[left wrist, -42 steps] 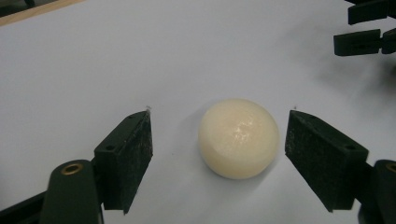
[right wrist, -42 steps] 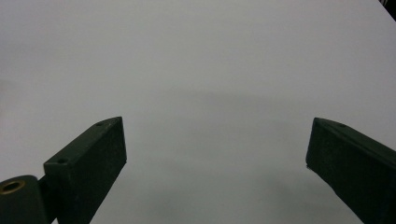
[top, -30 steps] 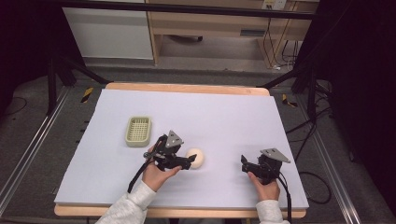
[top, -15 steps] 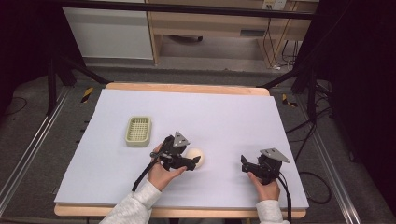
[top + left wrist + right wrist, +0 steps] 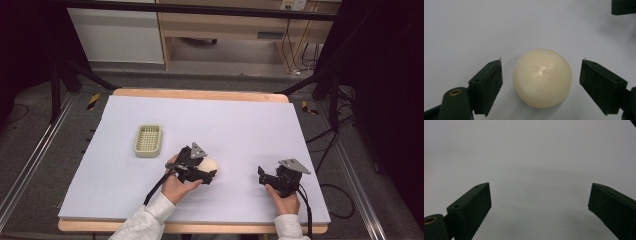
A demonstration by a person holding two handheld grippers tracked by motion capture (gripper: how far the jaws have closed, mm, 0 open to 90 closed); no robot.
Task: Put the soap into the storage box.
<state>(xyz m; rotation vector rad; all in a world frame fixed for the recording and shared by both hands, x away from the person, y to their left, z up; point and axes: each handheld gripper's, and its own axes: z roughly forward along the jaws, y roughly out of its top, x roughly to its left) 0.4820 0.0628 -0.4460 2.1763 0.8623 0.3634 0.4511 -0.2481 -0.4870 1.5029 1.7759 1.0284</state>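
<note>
Scene: a person sits at a table (image 5: pixel 250 120) covered in pale lilac and holds 1 gripper in each hand.
Ball: a cream ball (image 5: pixel 542 78) lies on the table near the front, a little left of centre, seen in the high view at (image 5: pixel 210 164).
Left gripper: the left gripper (image 5: pixel 541 81) is spread wide around the ball, 1 jaw on each side, with a clear gap between each pad and the ball; nothing is gripped.
Right gripper: the right gripper (image 5: pixel 540 207) is spread wide over bare table, well apart from the ball, holding nothing; in the high view it sits at the front right (image 5: pixel 267 176).
Basket: a small pale green basket (image 5: pixel 148 140) stands to the left of the ball, near it but not touching, and looks empty.
Done: the left gripper is lined up on the ball, so the reach appears complete.
Left: the grasp itself is not yet made; the jaws must close on the ball and lift it. The basket is a likely place for it, though that is a guess.
Risk: a round smooth ball may roll if 1 pad touches first.
</note>
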